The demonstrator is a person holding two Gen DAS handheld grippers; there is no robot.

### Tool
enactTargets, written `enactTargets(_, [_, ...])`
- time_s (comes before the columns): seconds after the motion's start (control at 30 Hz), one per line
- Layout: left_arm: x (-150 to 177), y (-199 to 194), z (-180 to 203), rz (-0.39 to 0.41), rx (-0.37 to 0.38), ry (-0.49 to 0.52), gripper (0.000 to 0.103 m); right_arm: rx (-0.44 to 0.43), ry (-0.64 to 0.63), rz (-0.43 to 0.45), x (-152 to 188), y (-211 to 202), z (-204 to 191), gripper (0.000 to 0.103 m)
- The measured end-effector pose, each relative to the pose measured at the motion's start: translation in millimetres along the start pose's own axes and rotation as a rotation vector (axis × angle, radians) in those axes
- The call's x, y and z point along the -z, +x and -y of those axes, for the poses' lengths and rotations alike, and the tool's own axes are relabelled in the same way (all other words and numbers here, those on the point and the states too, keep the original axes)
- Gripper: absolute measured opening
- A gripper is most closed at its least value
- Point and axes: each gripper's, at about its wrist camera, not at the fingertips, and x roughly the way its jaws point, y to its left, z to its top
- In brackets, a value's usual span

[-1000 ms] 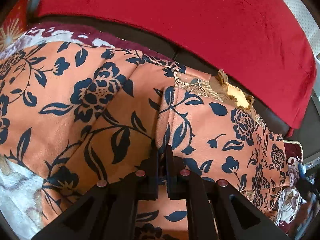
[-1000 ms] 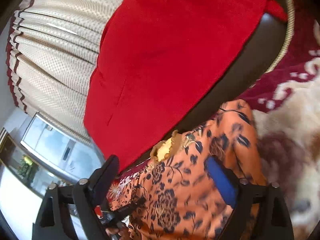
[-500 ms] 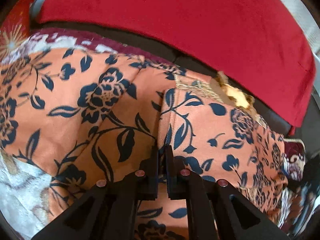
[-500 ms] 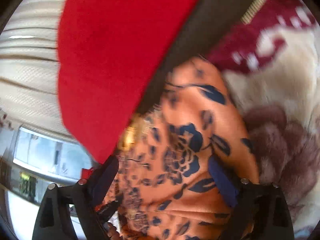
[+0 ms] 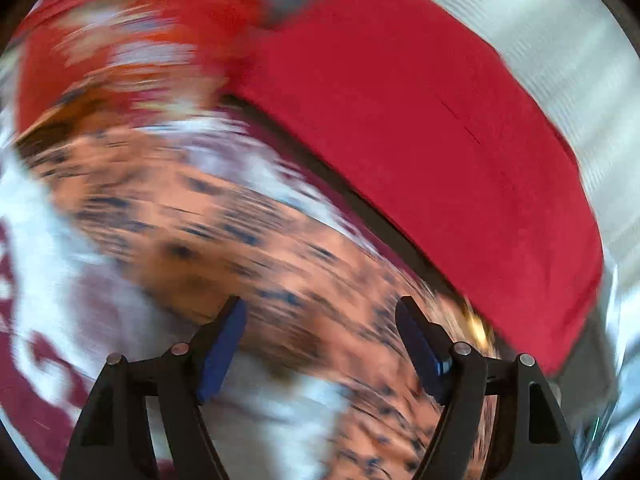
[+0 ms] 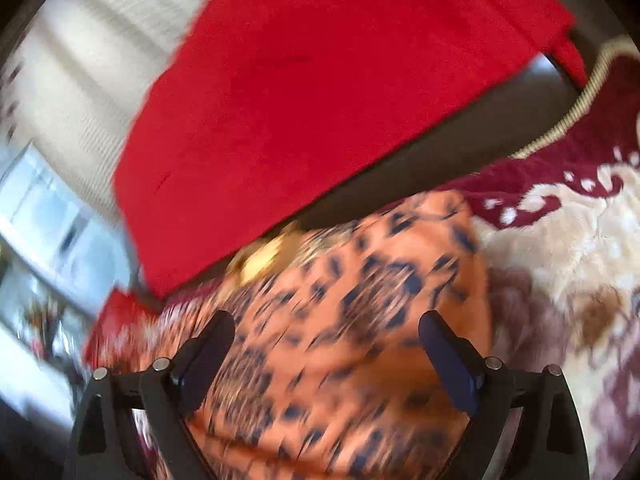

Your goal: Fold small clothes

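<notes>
An orange garment with a dark blue flower print (image 5: 248,240) lies on a cream and maroon blanket (image 5: 48,240). The left wrist view is heavily blurred by motion. My left gripper (image 5: 320,316) is open and empty, above the garment. In the right wrist view the garment (image 6: 360,320) lies folded under my right gripper (image 6: 326,334), which is open and empty above it. A yellow-gold trim patch (image 6: 260,264) shows at the garment's far edge.
A red cloth (image 5: 420,120) drapes over a dark sofa back (image 6: 400,168) behind the garment. The patterned blanket (image 6: 560,248) spreads to the right. Pale curtains (image 6: 80,60) and a window (image 6: 44,208) are at the left.
My left gripper has let go of the garment's fold, opened wide and swung away fast. My right gripper stayed open and shifted over the folded garment.
</notes>
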Motion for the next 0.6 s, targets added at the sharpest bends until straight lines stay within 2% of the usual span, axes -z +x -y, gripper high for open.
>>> enactTargets(0.13, [-33, -5, -73, 0.080, -0.068, -0.216, 0.077, -0.028, -0.085, -0.028, 44, -22, -37, 0.095])
enactTargets(0.23, [-50, 1, -108, 0.109, -0.124, -0.307, 0.077, -0.036, -0.112, -0.047, 67, -28, -50, 0.095])
enactTargets(0.33, [-58, 13, -121, 0.111, -0.119, -0.341, 0.077, -0.043, -0.126, -0.047, 82, -27, -60, 0.095])
enactTargets(0.43, [-62, 21, -115, 0.109, -0.162, -0.344, 0.076, -0.045, -0.137, -0.039, 90, -27, -68, 0.095])
enactTargets(0.47, [-64, 25, -112, 0.105, -0.198, -0.331, 0.056, -0.049, -0.138, -0.037, 89, -30, -70, 0.095])
enactTargets(0.5, [-69, 33, -112, 0.075, -0.251, -0.314, 0.010, -0.045, -0.144, -0.030, 89, -34, -73, 0.095])
enactTargets(0.53, [-73, 39, -115, 0.038, -0.270, -0.317, 0.006, -0.044, -0.147, -0.026, 89, -36, -74, 0.095])
enactTargets(0.6, [-76, 42, -125, 0.029, -0.241, -0.379, 0.005, -0.047, -0.137, -0.029, 86, -36, -73, 0.095])
